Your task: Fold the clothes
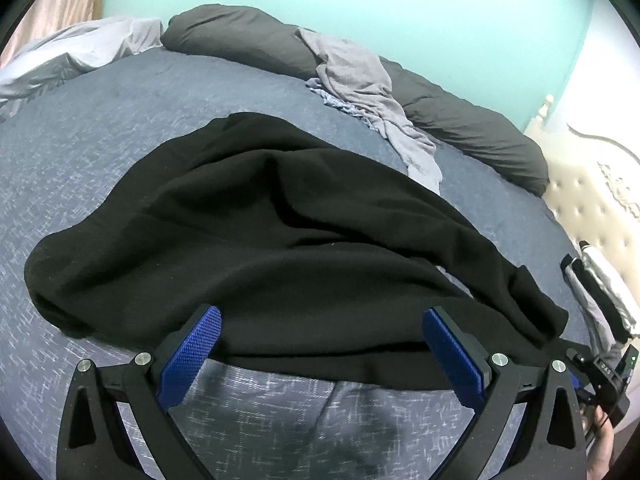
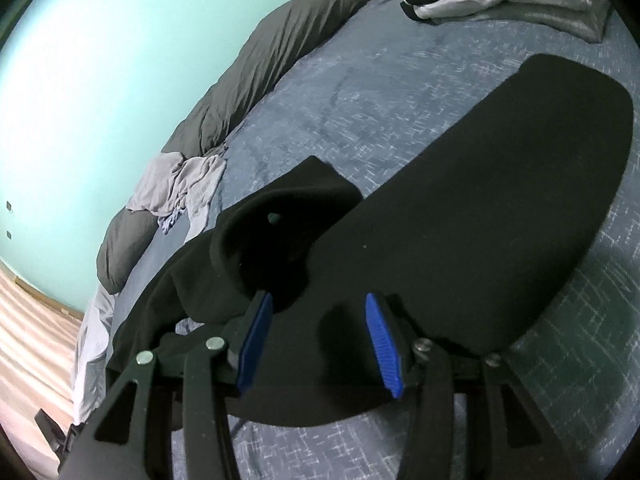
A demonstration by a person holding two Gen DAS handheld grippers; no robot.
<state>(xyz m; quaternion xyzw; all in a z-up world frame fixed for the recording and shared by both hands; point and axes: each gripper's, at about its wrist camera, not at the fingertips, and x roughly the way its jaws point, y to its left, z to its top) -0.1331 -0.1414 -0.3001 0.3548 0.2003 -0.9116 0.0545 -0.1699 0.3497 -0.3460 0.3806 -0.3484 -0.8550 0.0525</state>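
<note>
A black fleece garment [image 1: 288, 248] lies spread and partly folded on a blue-grey bedspread [image 1: 80, 152]. My left gripper [image 1: 320, 316] is open wide, its blue pads at the garment's near hem, holding nothing. In the right wrist view the same garment [image 2: 480, 200] lies flat with a rolled cuff or collar opening [image 2: 272, 248] near my right gripper [image 2: 316, 304]. The right gripper is open, hovering just over the black fabric, holding nothing.
A dark grey duvet [image 1: 440, 108] runs along the far side by the teal wall, with a grey garment [image 1: 360, 80] draped over it. Light grey cloth [image 1: 80, 48] lies far left. Folded clothes [image 2: 500, 0] sit by the tufted headboard [image 1: 592, 208].
</note>
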